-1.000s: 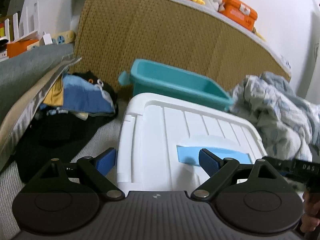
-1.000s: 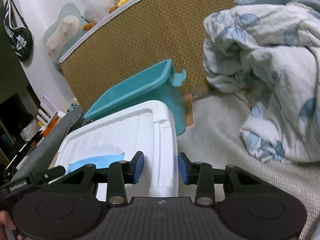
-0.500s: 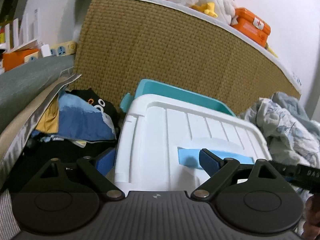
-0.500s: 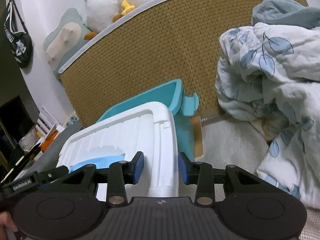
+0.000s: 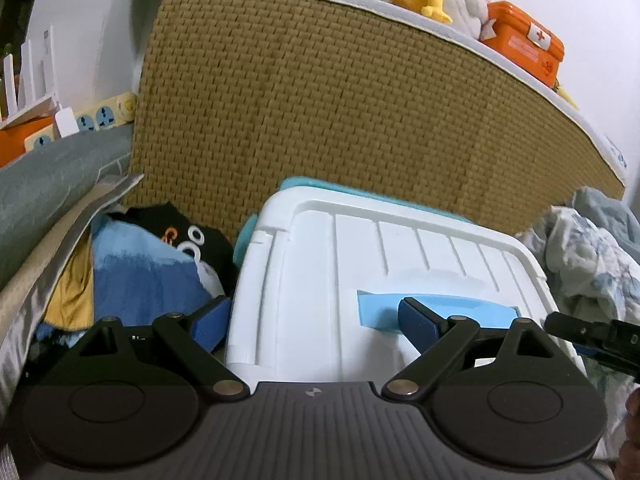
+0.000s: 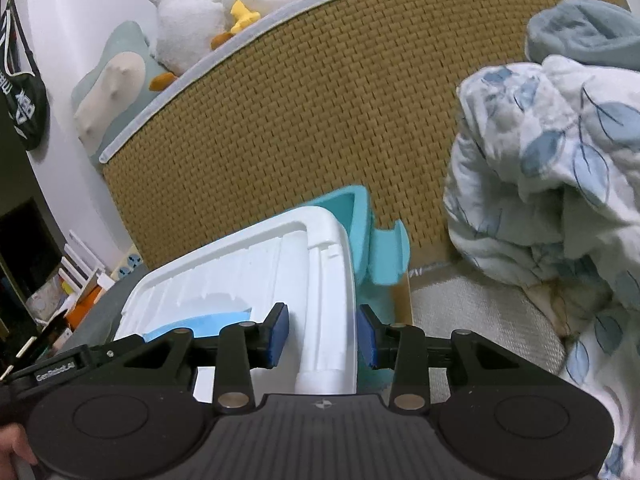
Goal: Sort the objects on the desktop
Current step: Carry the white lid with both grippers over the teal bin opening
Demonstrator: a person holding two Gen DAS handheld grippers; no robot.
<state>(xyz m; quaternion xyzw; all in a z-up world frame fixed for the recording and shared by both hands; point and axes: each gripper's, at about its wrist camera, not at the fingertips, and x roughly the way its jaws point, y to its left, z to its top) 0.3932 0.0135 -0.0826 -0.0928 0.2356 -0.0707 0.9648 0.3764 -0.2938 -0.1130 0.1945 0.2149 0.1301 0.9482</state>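
Observation:
I hold a white plastic lid (image 5: 360,264) with a light blue handle (image 5: 380,308) in front of a teal bin (image 5: 304,186), which it mostly hides. My left gripper (image 5: 315,326) is wide open and straddles the lid's left rim, one finger outside it and one over the handle. In the right wrist view, my right gripper (image 6: 323,334) is shut on the right rim of the lid (image 6: 248,280). The teal bin (image 6: 352,216) and its side latch show just beyond. The right gripper's finger pokes into the left wrist view at the far right.
A woven headboard (image 5: 360,100) stands close behind the bin, with plush toys and an orange first-aid box (image 5: 524,48) on top. A heap of clothes (image 5: 140,272) and a grey pillow (image 5: 48,180) lie on the left. A leaf-print quilt (image 6: 540,180) is bunched on the right.
Both grippers have carried the lid forward toward the headboard. The teal bin, open to view a second ago, is now almost covered by it. Neither gripper's opening has changed.

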